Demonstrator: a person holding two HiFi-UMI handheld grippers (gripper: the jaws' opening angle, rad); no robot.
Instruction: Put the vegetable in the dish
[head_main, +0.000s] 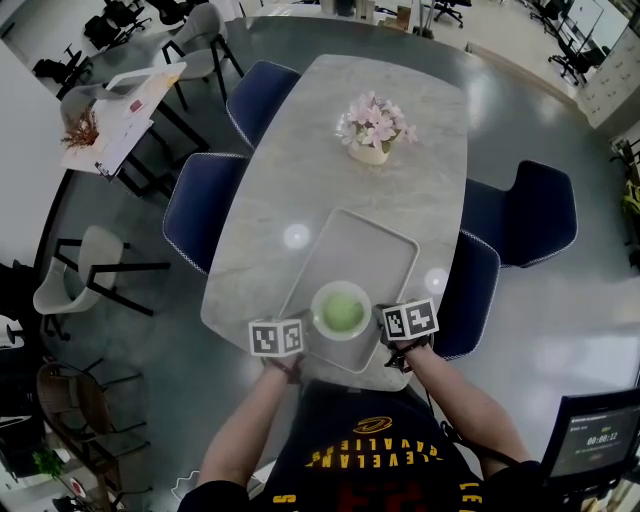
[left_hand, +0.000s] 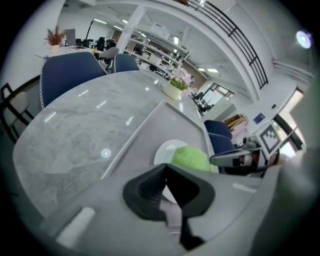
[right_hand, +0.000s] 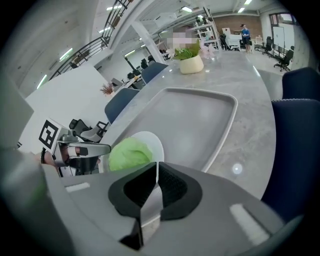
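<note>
Pale green, round leafy vegetable (head_main: 342, 311) resting in a white round dish (head_main: 317, 320), seen from above and along each pair of tongs. The vegetable is near-spherical: no long axis and no pointing direction can be told from any view. It sits in the dish's middle, rising above the rim.

The vegetable lies between the two pairs of tongs. It is just beyond and to the right of the left tongs' (left_hand: 165, 166) tips, and just beyond and to the left of the right tongs' (right_hand: 157, 165) tips, touching neither.

Each pair of tongs is pressed together on the dish's rim, the left tongs on one side and the right tongs on the opposite side. A thin white strip of rim shows between the dark pads in each gripper view.

The dish stands at the end of a grey rectangular tray (head_main: 365, 250) nearest the tongs. The tray stretches away ahead of both tips on a grey marbled bench (head_main: 300, 180).
</note>
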